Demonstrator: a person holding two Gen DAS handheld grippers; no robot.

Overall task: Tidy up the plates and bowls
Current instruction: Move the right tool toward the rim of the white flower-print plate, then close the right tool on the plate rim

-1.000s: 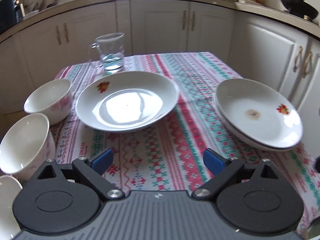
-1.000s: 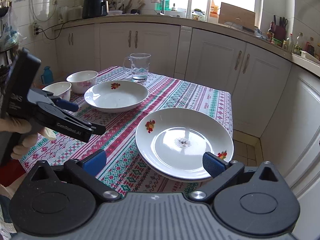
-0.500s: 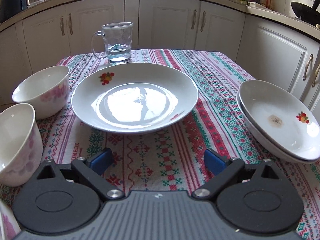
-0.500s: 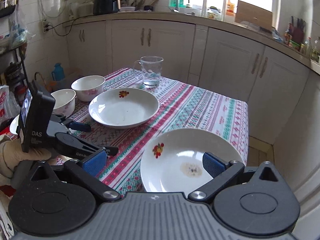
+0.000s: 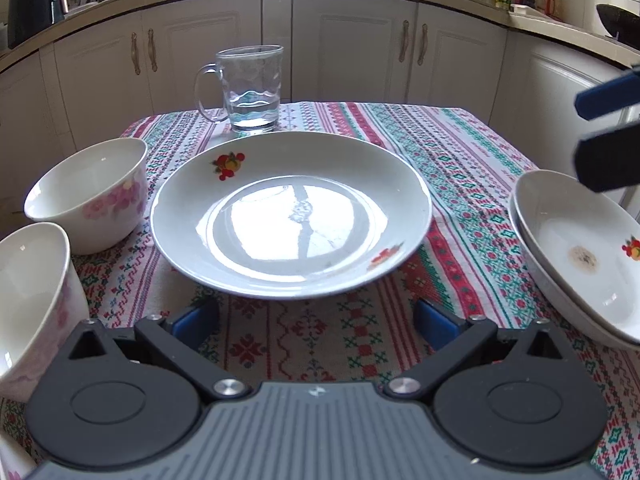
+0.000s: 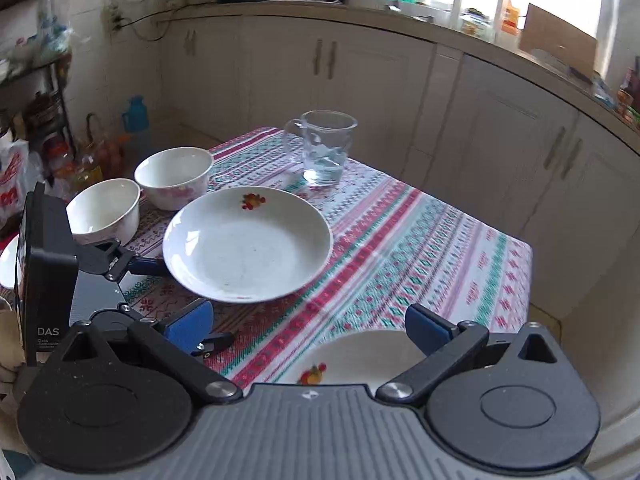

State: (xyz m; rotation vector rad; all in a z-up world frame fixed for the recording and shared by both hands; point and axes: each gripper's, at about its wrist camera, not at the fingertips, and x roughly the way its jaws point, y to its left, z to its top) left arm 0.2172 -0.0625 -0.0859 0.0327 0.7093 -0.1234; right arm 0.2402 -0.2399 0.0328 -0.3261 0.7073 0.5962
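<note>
At my far left, in the left wrist view, the nearest bowl [image 5: 32,300] stands upright at the table's edge, with a second bowl [image 5: 90,192] just behind it, both white with pink flowers. Next to the right comes my left gripper [image 5: 316,322], low over the striped tablecloth [image 5: 460,152]; its jaws have just been opening and now stand spread wide with nothing between them, the blue pads just short of the near rim of the big white plate [image 5: 292,216]. That plate lies flat in the middle of the cloth, a fruit print on its far rim. Behind it, close to its far edge, stands a glass mug [image 5: 250,88] with a little water in the bottom.

Farther right lies a stack of two plates [image 5: 580,248], the top one with a brown stain at its centre, reaching past the table's right edge. Above it are the fingers [image 5: 608,94] of my right gripper [image 6: 308,330], held clear of the stack. In the right wrist view these jaws are also spread apart and empty, hovering above the stack's rim.
</note>
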